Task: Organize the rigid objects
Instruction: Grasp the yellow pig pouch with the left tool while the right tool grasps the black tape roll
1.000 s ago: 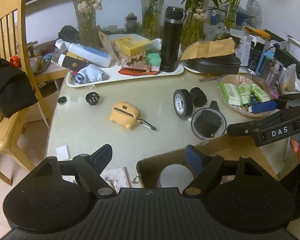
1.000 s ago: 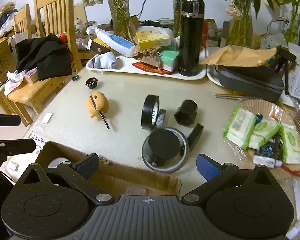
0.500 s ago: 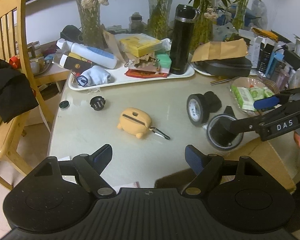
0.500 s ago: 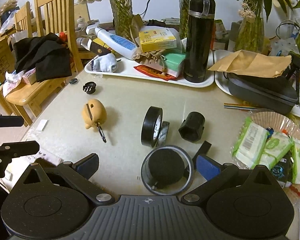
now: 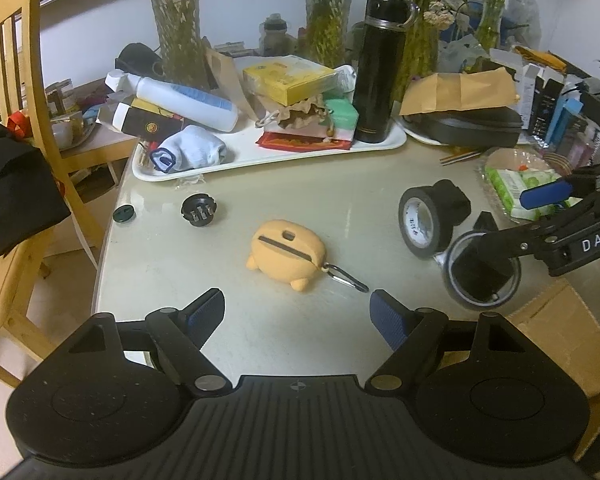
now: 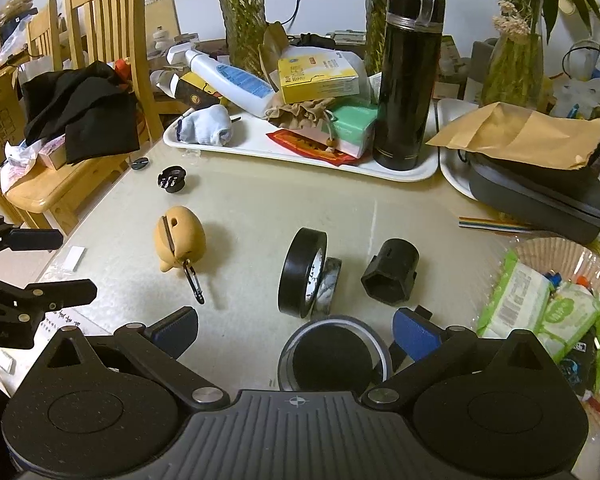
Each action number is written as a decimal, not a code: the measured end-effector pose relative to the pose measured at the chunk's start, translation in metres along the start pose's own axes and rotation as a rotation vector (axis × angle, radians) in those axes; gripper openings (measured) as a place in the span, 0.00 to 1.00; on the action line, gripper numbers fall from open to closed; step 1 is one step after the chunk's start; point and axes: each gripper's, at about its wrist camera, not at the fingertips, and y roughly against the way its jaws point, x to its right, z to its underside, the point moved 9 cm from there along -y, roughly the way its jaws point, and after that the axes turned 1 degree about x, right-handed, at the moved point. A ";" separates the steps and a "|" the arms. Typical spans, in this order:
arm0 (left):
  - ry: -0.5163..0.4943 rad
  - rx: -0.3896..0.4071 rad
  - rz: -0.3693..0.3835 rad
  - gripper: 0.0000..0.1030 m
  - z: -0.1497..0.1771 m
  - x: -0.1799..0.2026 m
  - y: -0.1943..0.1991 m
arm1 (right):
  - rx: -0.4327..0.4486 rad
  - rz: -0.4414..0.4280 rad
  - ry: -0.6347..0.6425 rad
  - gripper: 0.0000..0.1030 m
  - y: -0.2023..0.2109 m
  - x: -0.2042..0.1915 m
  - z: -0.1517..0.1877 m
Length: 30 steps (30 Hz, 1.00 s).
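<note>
The only writing you can read is "DAS", in white on your right gripper [image 5: 548,216] as the left wrist view shows it reaching in from the right. Your left gripper [image 5: 296,314] tilts down over the table [image 5: 300,184], jaws wide and empty, the yellow earbud case [image 5: 286,254] just ahead between its fingers. Your right gripper also gapes wide with nothing pressed, the grey-rimmed round container [image 6: 334,356] close under its right finger and the black tape roll [image 6: 302,272] just beyond.
</note>
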 end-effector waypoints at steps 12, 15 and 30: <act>-0.018 0.007 0.023 0.78 -0.009 -0.008 -0.027 | -0.009 -0.012 0.015 1.00 -0.019 -0.002 -0.014; -0.026 0.009 0.040 0.78 -0.012 -0.009 -0.035 | -0.014 -0.023 0.017 1.00 -0.025 -0.004 -0.016; -0.108 -0.013 0.138 0.79 -0.015 -0.007 -0.079 | -0.078 -0.052 -0.004 0.90 -0.055 0.001 -0.021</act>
